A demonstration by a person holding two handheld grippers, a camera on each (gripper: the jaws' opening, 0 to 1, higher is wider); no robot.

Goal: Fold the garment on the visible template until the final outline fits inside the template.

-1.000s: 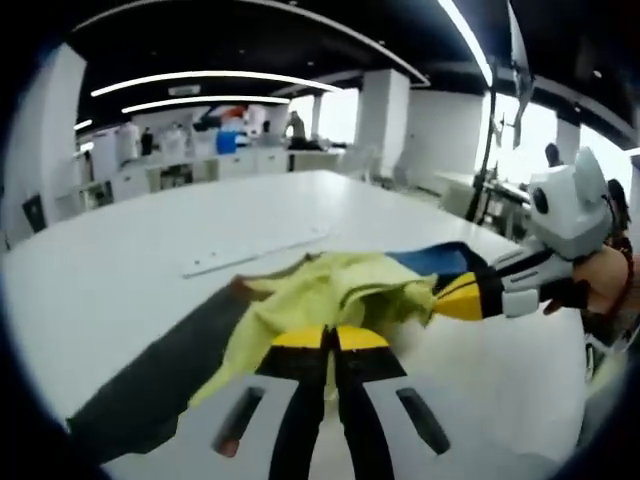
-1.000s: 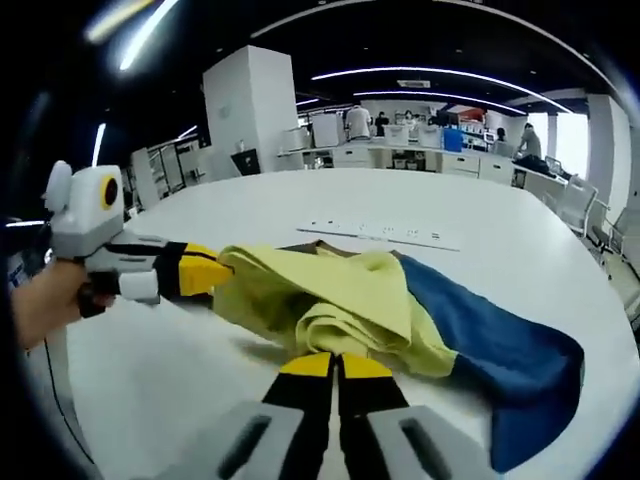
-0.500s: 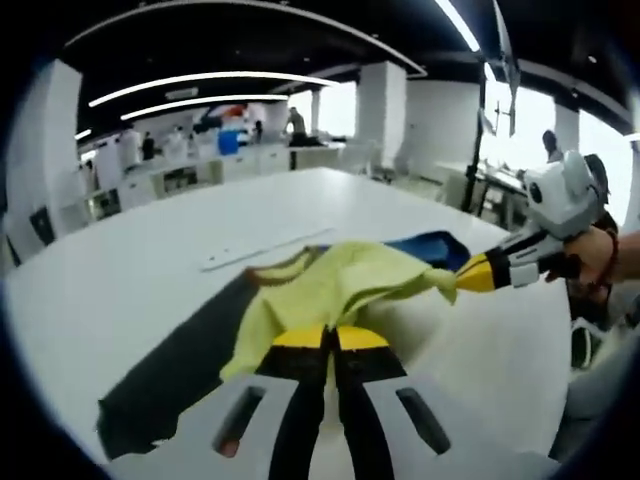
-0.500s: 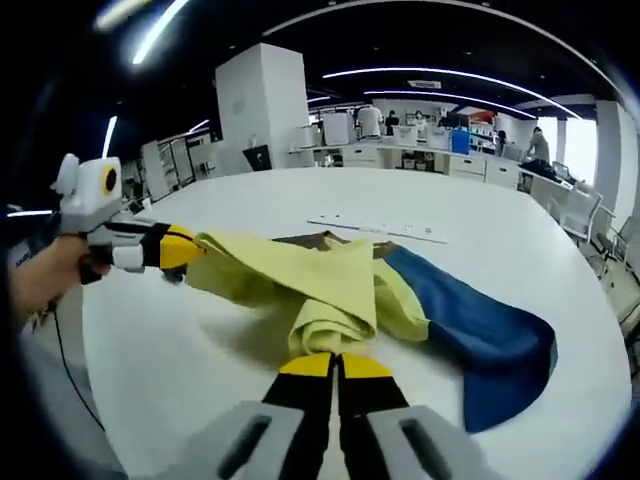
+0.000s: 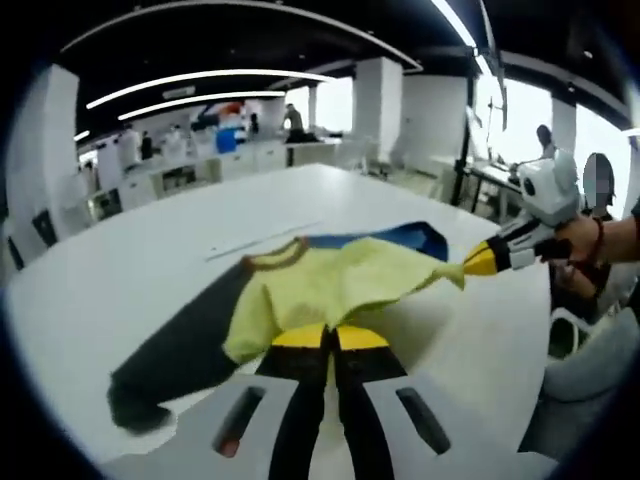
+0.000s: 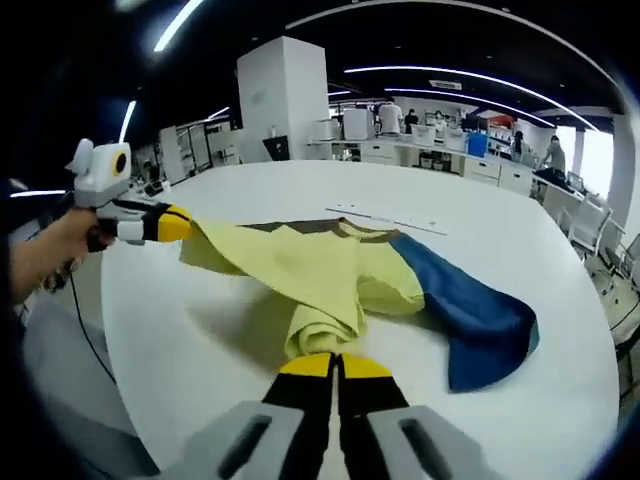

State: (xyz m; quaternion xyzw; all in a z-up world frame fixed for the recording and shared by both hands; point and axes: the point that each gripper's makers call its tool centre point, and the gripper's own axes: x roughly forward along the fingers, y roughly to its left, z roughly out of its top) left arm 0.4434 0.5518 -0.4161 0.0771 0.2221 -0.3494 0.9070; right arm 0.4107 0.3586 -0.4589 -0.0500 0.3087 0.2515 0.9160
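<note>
Yellow shirt [image 5: 320,285]: lifted over the white table [image 6: 300,190], stretched between us.
Left gripper [image 5: 330,340]: clamped on hem.
Right gripper [image 6: 335,365]: clamped on opposite hem.
Why: we judged tension flattens it for folding.

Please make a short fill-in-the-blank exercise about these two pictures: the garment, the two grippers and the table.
1. The body of the garment is ____ in colour.
2. In the right gripper view, the sleeve lying at the right is ____.
3. The left gripper and the right gripper are both ____ on the garment's cloth.
4. The garment lies partly on a ____ table.

Missing words: yellow; blue; shut; white
</note>
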